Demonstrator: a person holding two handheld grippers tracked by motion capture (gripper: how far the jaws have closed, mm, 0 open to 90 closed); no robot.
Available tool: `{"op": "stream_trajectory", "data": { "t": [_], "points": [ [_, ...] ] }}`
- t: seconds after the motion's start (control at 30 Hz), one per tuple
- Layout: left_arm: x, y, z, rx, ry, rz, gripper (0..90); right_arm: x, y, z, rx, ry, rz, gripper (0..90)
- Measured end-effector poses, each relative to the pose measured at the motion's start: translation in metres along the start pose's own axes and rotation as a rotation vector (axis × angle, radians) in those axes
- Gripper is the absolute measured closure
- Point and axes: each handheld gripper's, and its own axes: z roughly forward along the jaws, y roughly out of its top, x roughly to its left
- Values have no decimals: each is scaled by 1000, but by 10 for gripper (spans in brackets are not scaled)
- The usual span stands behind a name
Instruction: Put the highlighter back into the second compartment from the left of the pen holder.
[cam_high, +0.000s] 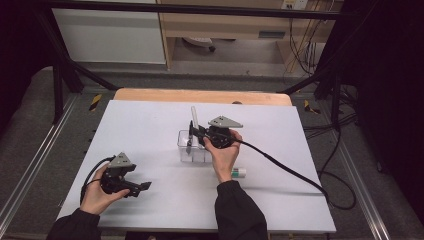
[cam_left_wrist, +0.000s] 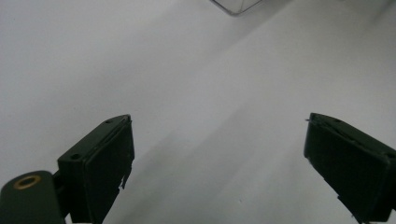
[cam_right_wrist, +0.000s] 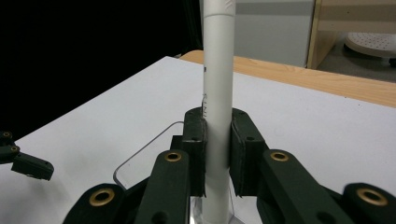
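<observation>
Nearest the camera in the high view, the person's two dark sleeves enter from the bottom edge of the white table (cam_high: 150, 125). The left hand (cam_high: 97, 192) rests near the front left corner and holds the left gripper (cam_high: 142, 187) low over the surface. Its jaws stand wide apart with nothing between them, and in the left gripper view they frame bare table, with a corner of the clear container (cam_left_wrist: 236, 5) at the top edge.

The right hand (cam_high: 222, 155) reaches forward to mid-table. The right gripper (cam_right_wrist: 218, 154) is clamped on a white pen-like stick (cam_right_wrist: 218, 70), which stands upright; the jaws press its shaft from both sides. The stick's lower end sits at or inside the clear container (cam_high: 192, 147), just in front of the gripper; whether it touches the bottom cannot be told.

Judged progress: the stick is gripped and positioned at the container, so the placing step appears to be in hand, with release still to come. A second white tube (cam_high: 239, 173) lies flat on the table just right of the right forearm, untouched, and probably remains to be handled.
</observation>
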Motion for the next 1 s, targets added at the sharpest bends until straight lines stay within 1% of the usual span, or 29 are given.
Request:
{"op": "stream_trajectory", "data": {
  "t": [0.1, 0.2, 0.3, 0.33, 0.43, 0.57, 0.63, 0.73, 0.8, 0.83, 0.9, 1.0],
  "points": [
    [0, 0, 0, 0, 0, 1, 84, -1, -3, 0, 6, -1, 5, 788],
    [0, 0, 0, 1, 0, 1, 84, -2, -6, 0, 27, -2, -2, 778],
    [-1, 0, 0, 1, -2, 2, 84, -2, -6, 0, 47, 6, -9, 707],
    [-1, 0, 0, 0, -2, 2, 84, -2, -6, 0, 53, 4, -13, 698],
    [-1, 0, 0, 0, -2, 2, 84, -2, -4, -4, 72, 9, -31, 638],
    [-1, 0, 1, 2, -1, 4, 84, 0, 1, -14, 102, 40, -54, 503],
    [-1, 0, 1, 2, -1, 5, 84, 0, 3, -20, 134, 57, -66, 450],
    [-1, 1, 1, 3, -2, 5, 83, 2, 5, -28, 196, 78, -81, 377],
    [-2, 1, 1, 4, -2, 6, 83, 4, 5, -34, 221, 88, -105, 332],
    [-2, 1, 1, 5, -1, 6, 83, 4, 6, -37, 237, 97, -105, 310],
    [-2, 1, 2, 6, -1, 8, 83, 5, 7, -42, 261, 108, -117, 289],
    [-3, 1, 2, 7, -1, 14, 83, 6, 7, -48, 304, 109, -127, 263]
  ]
}}
